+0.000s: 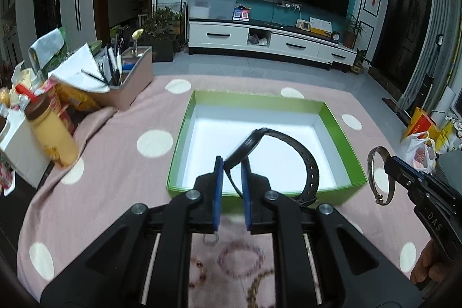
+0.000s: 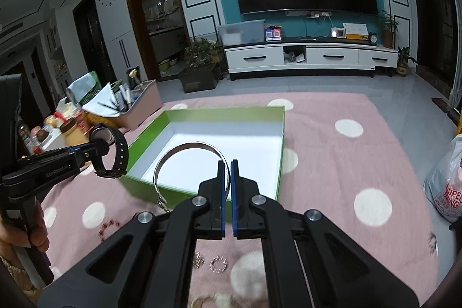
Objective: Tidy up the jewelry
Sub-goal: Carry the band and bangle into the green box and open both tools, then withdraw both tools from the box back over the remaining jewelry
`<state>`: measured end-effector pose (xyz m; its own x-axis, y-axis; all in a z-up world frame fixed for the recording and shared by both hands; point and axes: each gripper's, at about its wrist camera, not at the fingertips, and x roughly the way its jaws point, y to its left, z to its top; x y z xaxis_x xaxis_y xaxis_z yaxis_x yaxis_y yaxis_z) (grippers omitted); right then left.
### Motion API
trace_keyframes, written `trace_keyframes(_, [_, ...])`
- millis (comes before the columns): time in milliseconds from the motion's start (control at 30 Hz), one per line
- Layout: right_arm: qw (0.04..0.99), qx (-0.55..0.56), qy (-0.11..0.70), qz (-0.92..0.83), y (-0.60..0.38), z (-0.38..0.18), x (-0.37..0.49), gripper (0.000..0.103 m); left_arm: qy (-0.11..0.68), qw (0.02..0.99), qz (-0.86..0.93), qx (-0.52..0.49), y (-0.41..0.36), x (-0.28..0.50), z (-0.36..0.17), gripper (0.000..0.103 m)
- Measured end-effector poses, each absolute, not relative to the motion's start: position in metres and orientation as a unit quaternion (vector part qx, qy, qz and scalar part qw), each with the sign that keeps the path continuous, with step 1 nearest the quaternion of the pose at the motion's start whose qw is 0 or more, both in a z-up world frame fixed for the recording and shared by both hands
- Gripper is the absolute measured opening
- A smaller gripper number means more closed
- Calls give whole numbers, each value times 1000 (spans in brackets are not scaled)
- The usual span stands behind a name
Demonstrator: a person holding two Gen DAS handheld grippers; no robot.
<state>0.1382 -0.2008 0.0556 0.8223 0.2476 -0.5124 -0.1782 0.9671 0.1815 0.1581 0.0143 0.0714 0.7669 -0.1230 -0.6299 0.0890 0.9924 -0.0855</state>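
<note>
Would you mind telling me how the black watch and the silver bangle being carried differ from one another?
The watch is black, with a broad strap punched with holes and a round face; the bangle is a thin, plain, shiny silver hoop. The watch is pinched in the left hand-held gripper, the bangle in the right hand-held gripper. Both are held up near the empty green box.

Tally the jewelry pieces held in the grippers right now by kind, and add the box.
Watch, in left gripper: 1
Bangle, in right gripper: 1
Green box: 1
Total: 3
</note>
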Motion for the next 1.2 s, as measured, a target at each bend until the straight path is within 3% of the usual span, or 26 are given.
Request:
trace_keyframes(533, [941,55,322,85,-194,28,223,3,379,924,-36,-18,-4,249,33,12])
trace_keyframes(867, [931,53,354,75,-189,13,242,5,404,915,-26,-2,-10,263,10,12])
trace_keyframes(967, [931,56,354,69,-191,13,242,9,402,915,-27,0,-11,262,10,25])
trace_keyframes(1067, [932,60,350,68,-193,16,240,20,395,918,-27,3,-12,259,15,30])
trace_keyframes(1200, [934,71,345,68,-197,21,233,29,382,924,-30,2,-13,249,25,53])
